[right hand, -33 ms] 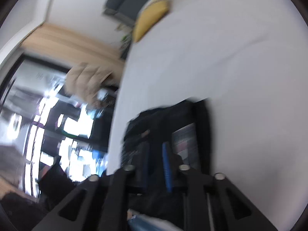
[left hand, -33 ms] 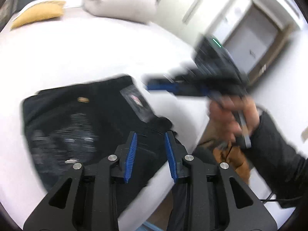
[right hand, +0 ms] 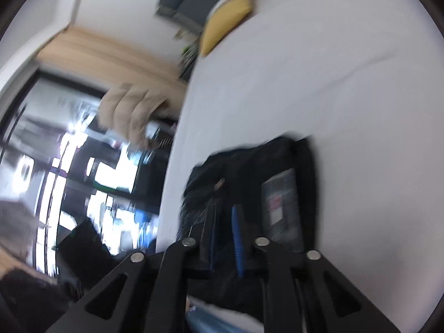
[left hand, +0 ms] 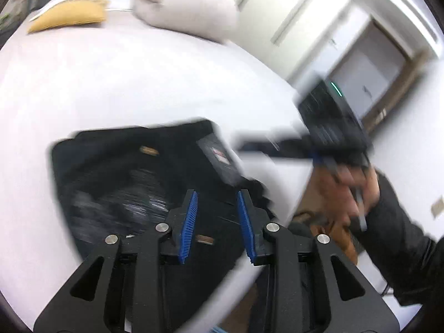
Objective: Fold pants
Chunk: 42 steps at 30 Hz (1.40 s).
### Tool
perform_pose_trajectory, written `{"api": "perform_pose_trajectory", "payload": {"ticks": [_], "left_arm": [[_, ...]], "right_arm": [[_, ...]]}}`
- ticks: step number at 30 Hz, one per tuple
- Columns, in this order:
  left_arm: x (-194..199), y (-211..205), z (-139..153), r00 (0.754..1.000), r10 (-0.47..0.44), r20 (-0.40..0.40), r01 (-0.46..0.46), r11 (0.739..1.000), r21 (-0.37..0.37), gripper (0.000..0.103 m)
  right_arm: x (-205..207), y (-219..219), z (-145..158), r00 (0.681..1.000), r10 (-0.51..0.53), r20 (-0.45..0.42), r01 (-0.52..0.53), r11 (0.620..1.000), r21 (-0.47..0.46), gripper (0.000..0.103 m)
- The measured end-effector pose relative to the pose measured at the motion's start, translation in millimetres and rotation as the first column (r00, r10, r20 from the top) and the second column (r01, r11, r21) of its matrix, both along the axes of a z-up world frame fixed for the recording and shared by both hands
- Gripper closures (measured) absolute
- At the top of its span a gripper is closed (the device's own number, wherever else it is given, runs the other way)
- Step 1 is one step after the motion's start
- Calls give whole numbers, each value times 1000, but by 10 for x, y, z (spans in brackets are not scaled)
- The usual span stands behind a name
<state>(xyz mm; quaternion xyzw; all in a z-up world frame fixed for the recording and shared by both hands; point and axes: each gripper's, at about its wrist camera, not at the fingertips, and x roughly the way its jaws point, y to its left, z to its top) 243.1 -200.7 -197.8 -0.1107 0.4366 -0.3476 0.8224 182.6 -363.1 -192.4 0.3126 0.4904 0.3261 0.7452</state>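
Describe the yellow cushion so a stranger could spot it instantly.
Start at the white bed. At its far end, beside the big pale rolled pillow, lies the yellow cushion. It is flat and mustard yellow, the only bright item there, far from the black folded pants.

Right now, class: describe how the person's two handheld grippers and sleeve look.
The left gripper has black angular linkage arms with silver rivets and ribbed blue pads. The right gripper has the same design; its black body shows a green light. The sleeve is dark.

White bed (left hand: pixel 138 88) with folded black pants (left hand: pixel 133 177), yellow pillow (left hand: pixel 69 18).
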Motion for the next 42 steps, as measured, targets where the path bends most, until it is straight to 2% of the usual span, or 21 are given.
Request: {"api": "perform_pose_trajectory", "payload": {"ticks": [4,5,6,7,8,10,13,17,24,25,26,27,28,29,30,31,32,34,37,39,42], "left_arm": [[568,575,-356,986,67,-151,-94,979,-181,75],[708,705,-500,976,70,-204,-120,963,-242,75],[809,806,-566,966,74,-249,-145,949,-280,75],[894,894,-759,948,60,-313,-173,922,-347,75],[905,938,-851,942,53,-332,-184,908,-377,78],[848,978,-952,940,52,-336,-191,898,-396,78],[627,992,-942,953,41,-300,-166,898,-408,78],[224,877,-927,970,-13,-242,-75,933,-351,78],[-448,914,-913,979,-90,-185,31,953,-303,78],[-504,929,-867,979,-101,-178,45,954,-298,78],[-548,970,-808,978,-112,-177,57,956,-288,78],[-590,1024,-744,978,-112,-178,61,960,-273,77],[-612,1095,-685,978,-101,-181,49,961,-271,77],[-622,1158,-661,980,-87,-179,34,960,-280,70],[-648,1225,-611,983,-65,-170,13,957,-289,42],[-635,1314,-561,987,-29,-156,-18,956,-291,24],[-610,1373,-536,989,15,-144,-55,958,-283,0],[-500,1502,-559,985,78,-154,-119,953,-280,0],[-198,1499,-736,955,117,-271,-187,950,-248,0],[-53,1452,-867,929,118,-350,-208,950,-232,0],[142,1339,-845,922,93,-375,-185,958,-219,1]], "right_arm": [[-7,166,-323,995,50,-90,-50,999,-7,94],[1,146,-422,992,45,-119,-46,999,-3,94],[24,102,-569,986,26,-166,-29,999,-18,102],[37,49,-670,980,8,-198,-13,1000,-26,103],[38,-17,-753,976,-4,-219,5,1000,2,103],[20,-160,-869,969,-35,-244,55,995,79,103],[-39,-172,-867,973,-45,-226,65,994,83,103],[-29,-128,-849,972,-59,-227,78,994,78,103],[-163,-155,-842,972,-82,-222,103,991,84,103],[-172,-165,-815,973,-82,-216,101,992,75,101],[-211,-179,-750,976,-83,-202,98,993,61,88],[-253,-204,-650,980,-87,-179,98,994,57,62],[-292,-241,-548,984,-98,-150,108,992,61,48],[-327,-271,-437,986,-120,-117,127,990,54,29],[-363,-324,-292,986,-151,-68,154,987,37,24],[-370,-344,-218,986,-161,-41,162,987,17,24],[-358,-351,-152,988,-155,-14,154,988,-15,24],[-272,-332,-155,992,-124,-32,122,991,-57,24],[-70,-267,-345,990,-98,-101,88,991,-97,24],[18,-207,-498,986,-92,-141,78,991,-105,27],[111,-158,-647,982,-86,-168,72,993,-90,31]]}}
